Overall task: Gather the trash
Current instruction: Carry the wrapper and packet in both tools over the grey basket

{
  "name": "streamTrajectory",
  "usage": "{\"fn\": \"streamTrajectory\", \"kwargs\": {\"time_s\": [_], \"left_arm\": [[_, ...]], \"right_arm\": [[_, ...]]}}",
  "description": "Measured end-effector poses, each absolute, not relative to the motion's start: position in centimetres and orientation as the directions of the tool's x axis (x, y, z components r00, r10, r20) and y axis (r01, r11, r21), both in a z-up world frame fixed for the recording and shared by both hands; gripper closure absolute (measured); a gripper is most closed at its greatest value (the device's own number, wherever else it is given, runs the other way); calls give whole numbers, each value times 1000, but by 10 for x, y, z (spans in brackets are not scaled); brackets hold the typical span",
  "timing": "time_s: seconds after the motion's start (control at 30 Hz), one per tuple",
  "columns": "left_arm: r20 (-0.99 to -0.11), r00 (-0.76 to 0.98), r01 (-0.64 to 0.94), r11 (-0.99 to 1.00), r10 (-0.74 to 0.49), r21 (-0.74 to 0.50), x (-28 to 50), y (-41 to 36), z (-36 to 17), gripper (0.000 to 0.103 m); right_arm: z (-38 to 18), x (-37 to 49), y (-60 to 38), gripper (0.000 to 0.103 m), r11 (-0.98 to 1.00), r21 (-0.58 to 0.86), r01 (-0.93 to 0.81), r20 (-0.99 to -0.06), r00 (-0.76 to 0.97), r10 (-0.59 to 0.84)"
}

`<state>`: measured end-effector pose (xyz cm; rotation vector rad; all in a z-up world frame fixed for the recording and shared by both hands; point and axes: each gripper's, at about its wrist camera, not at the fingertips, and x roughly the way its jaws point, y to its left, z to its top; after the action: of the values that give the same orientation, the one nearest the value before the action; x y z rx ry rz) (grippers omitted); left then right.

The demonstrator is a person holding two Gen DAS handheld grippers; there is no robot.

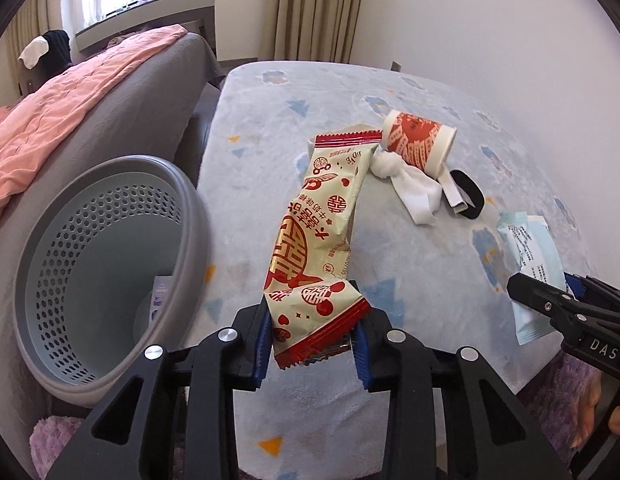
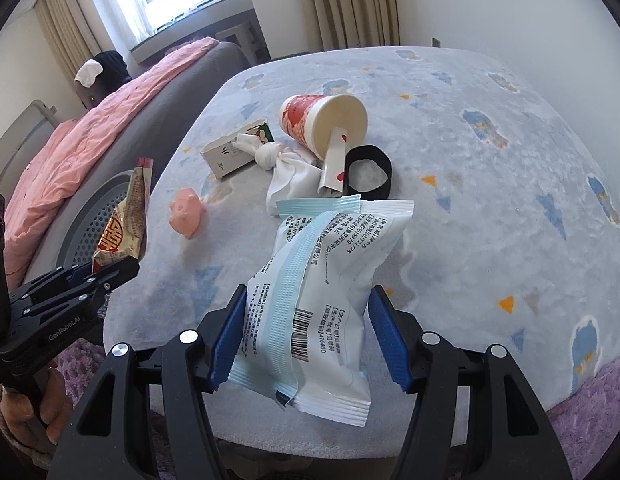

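At the far left in the left wrist view, the grey perforated basket stands on the floor against the grey sofa, a scrap of printed paper half hidden at its bottom. Just right of it the left gripper has its blue pads clamped on the lower end of the cream-and-red candy wrapper, whose long axis runs up and away from the tongs, sealed red edge at the top; big red Chinese characters and small mirrored lettering near the top are printed on it, too warped to read surely. Beyond, on the pale blue patterned rug, a red-and-white paper cup lies on its side, mouth toward the right, beside a knotted white cloth and a black band. At the right edge the right gripper shows "DAS" on its body. In the right wrist view the left tool reads "GenRobot.AI". A pink pig toy and a small white carton lie further back. The right gripper has the white-and-blue packet between its blue pads, which press its sides; its long axis points away from the camera, with a barcode and "476400" legible, and its near end is cut off by nothing but curls under.
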<state>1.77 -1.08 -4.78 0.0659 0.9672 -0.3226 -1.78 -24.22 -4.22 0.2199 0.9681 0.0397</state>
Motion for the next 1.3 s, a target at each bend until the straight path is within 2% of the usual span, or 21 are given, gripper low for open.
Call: {"fn": "streamTrajectory", "kwargs": {"time_s": [0.53,0.97,1.3], "left_arm": [[-745,664,57,998,-63,-34,34,87,-25,71],[-779,626,-103,994,40,-32,47,153,-53,70],[-794,602,-164,986,76,-29,51,182,-63,70]], "right_arm": [[-22,38,-138,44,963,204,-178,-777,569,270],[-31,85,-45,44,903,197,-382,-775,503,382],[-39,103,-5,43,866,222,-447,-776,457,435]]}}
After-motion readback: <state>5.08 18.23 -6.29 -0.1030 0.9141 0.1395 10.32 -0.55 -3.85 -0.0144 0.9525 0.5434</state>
